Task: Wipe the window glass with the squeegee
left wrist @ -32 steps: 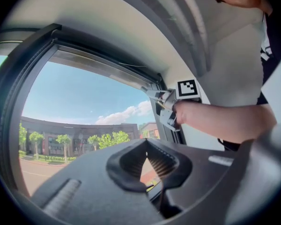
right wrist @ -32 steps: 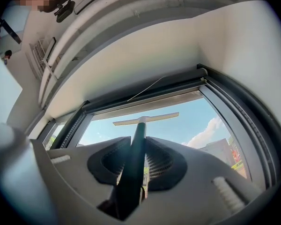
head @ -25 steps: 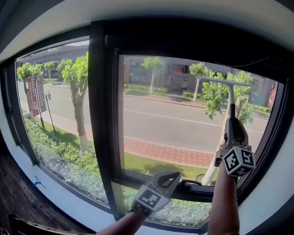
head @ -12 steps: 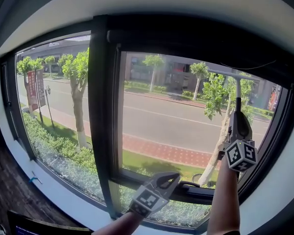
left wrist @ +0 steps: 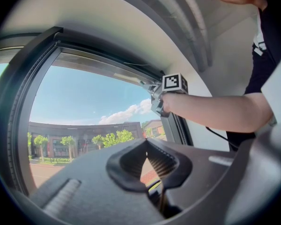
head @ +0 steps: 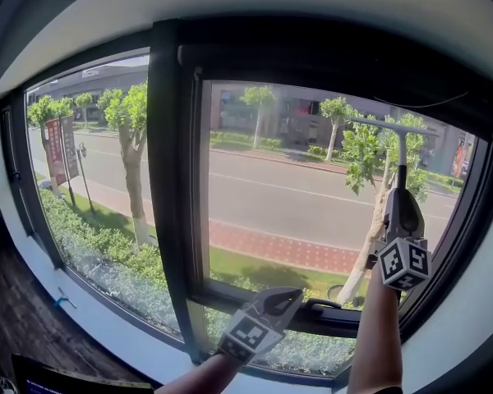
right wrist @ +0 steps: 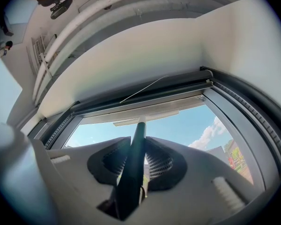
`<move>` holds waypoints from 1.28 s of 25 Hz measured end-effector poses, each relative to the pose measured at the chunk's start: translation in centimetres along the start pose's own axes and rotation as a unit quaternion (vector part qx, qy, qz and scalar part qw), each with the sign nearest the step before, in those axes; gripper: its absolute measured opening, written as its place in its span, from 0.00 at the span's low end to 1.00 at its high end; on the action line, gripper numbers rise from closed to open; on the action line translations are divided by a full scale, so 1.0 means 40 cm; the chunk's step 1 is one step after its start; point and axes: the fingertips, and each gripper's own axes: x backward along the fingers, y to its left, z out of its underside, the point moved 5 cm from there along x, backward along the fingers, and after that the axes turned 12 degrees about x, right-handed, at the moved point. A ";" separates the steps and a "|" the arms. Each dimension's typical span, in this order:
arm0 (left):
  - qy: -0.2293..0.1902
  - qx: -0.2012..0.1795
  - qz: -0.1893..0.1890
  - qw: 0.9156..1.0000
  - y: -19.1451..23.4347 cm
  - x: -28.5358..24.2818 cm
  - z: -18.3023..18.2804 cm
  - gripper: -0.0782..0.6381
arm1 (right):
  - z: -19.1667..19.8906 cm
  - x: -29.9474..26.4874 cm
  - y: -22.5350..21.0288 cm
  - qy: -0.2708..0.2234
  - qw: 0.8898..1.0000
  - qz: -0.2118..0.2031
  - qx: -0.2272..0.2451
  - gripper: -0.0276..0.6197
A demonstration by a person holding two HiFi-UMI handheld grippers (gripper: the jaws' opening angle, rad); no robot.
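1. Squeegee (head: 400, 158), slim dark handle with a pale T-shaped blade: blade high at 1 o'clock on the right pane, just under the top frame.
2. Grey right tool (head: 403, 212): jaws clamped on the squeegee handle, pointing up.
3. Grey left tool (head: 281, 300): jaws closed together, empty, at 6 o'clock.
4. Clear window glass (head: 287, 195): stroke apparently at its top; next move calls for a steady downward pull with the blade flat.

Head view faces the window (head: 296, 195) from close inside; both gripper views tilt up at its top frame (right wrist: 145, 102); left view also catches the right gripper (left wrist: 158, 96)
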 end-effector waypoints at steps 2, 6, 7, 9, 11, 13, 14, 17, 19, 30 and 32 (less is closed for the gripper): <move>0.004 0.001 0.000 1.000 0.001 0.001 0.004 0.11 | 0.006 0.007 0.001 0.001 1.000 0.001 -0.001 0.19; 0.009 0.003 0.002 1.000 0.003 0.005 0.013 0.11 | 0.021 0.019 0.006 0.001 1.000 0.004 -0.004 0.19; 0.011 0.004 0.002 1.000 0.003 0.007 0.015 0.11 | 0.025 0.025 0.008 0.003 1.000 0.005 -0.004 0.19; 0.013 0.004 0.003 1.000 0.003 0.011 0.020 0.11 | 0.034 0.037 0.011 0.005 1.000 0.006 -0.004 0.19; 0.014 0.005 0.002 1.000 0.006 0.015 0.024 0.11 | 0.043 0.051 0.014 0.007 1.000 0.008 -0.005 0.19; 0.015 0.006 0.002 1.000 0.010 0.017 0.026 0.11 | 0.055 0.063 0.018 0.010 1.000 0.009 -0.006 0.19; 0.015 0.006 0.002 1.000 0.011 0.018 0.027 0.11 | 0.060 0.069 0.019 0.011 1.000 0.009 -0.006 0.19; 0.019 0.006 0.004 1.000 0.013 0.021 0.032 0.11 | 0.072 0.083 0.022 0.015 1.000 0.012 -0.005 0.19; 0.021 0.007 0.005 1.000 0.014 0.025 0.036 0.11 | 0.079 0.093 0.027 0.018 1.000 0.012 -0.003 0.19; 0.026 0.011 0.016 0.999 0.012 0.033 0.052 0.11 | 0.118 0.155 0.042 0.038 0.999 0.017 0.000 0.19; 0.027 0.012 0.019 0.999 0.013 0.034 0.056 0.11 | 0.127 0.165 0.046 0.042 0.999 0.017 0.001 0.19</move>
